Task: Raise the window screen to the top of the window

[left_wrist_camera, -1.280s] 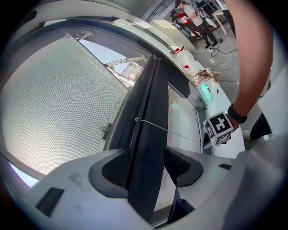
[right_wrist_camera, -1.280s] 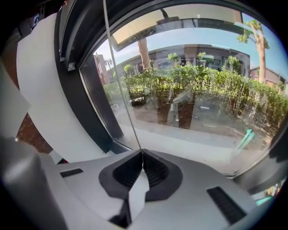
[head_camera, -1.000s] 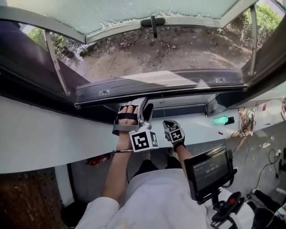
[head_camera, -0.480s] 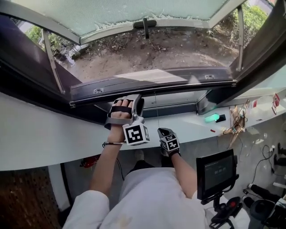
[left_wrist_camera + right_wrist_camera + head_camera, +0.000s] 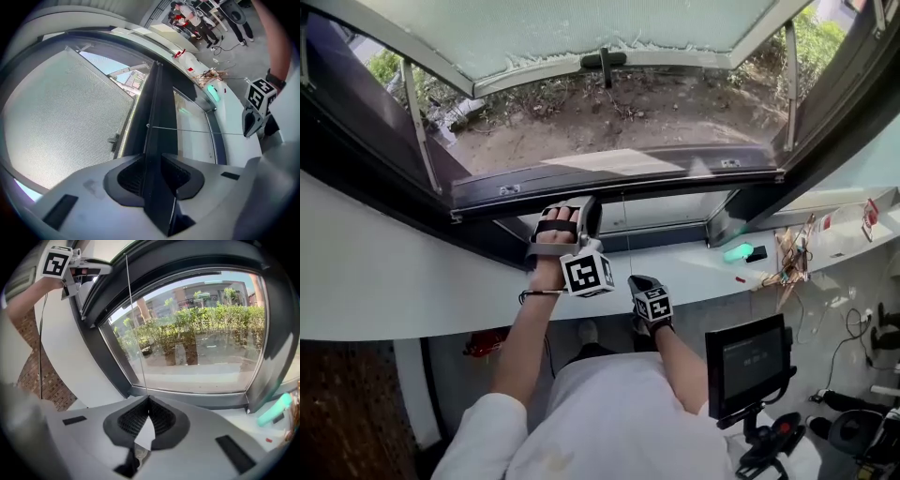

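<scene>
One mesh screen (image 5: 581, 28) fills the top of the head view, with a dark handle (image 5: 605, 59) at the centre of its frayed lower edge. Bare ground (image 5: 609, 122) shows below it. Under that, a dark rail (image 5: 675, 169) crosses the middle of the frame. The left gripper (image 5: 153, 164) sits at centre on this rail; its jaws have just been closing and now clamp the rail's edge. A thin cord (image 5: 136, 333) runs from the rail down to the right gripper (image 5: 147, 400) at lower centre, whose jaws are pinched tight on it. A white sill (image 5: 394, 281) spans the frame beneath them. A green object (image 5: 736, 252) lies on the sill at right, and a monitor (image 5: 748, 361) stands at lower right.
</scene>
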The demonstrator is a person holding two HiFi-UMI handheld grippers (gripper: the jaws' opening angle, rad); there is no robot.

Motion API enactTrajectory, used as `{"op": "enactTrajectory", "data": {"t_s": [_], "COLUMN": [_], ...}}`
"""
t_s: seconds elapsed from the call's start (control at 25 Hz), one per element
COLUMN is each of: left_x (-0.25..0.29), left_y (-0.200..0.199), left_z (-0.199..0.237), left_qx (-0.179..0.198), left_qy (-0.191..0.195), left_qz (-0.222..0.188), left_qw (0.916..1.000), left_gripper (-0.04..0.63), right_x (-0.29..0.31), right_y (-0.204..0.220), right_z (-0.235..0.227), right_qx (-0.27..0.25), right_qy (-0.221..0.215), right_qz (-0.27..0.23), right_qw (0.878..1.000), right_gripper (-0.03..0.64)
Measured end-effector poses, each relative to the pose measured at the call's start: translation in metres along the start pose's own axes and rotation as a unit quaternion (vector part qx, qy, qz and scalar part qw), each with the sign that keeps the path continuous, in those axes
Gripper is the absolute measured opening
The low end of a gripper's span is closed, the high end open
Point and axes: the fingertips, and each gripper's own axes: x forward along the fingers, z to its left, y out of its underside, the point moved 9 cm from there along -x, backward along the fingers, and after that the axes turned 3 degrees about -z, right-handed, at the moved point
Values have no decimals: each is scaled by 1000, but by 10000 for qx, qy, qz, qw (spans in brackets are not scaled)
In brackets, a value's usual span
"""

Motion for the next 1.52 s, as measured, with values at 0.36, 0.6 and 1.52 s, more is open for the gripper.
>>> {"op": "enactTrajectory", "data": {"t_s": [0.36, 0.6, 1.52], "left_x": [-3, -5, -20], "left_y": [0, 0, -8], "left_z": [3, 7, 34], "left_qx": [-915, -1011, -1085], "left_qy": [-313, -323, -651], "left_qz": [-73, -86, -61], "left_qw": [9953, 9943, 9919], "left_gripper": [104, 61, 44], "right_x": [-14, -20, -12], "right_y": [7, 11, -21], "right_z": [-3, -9, -7], "right_qx": [315, 636, 320], "right_qy": [47, -149, -196], "right_qz": [-263, -383, -564], "right_qw": [9991, 9971, 9977], "right_gripper": [3, 3, 3]}}
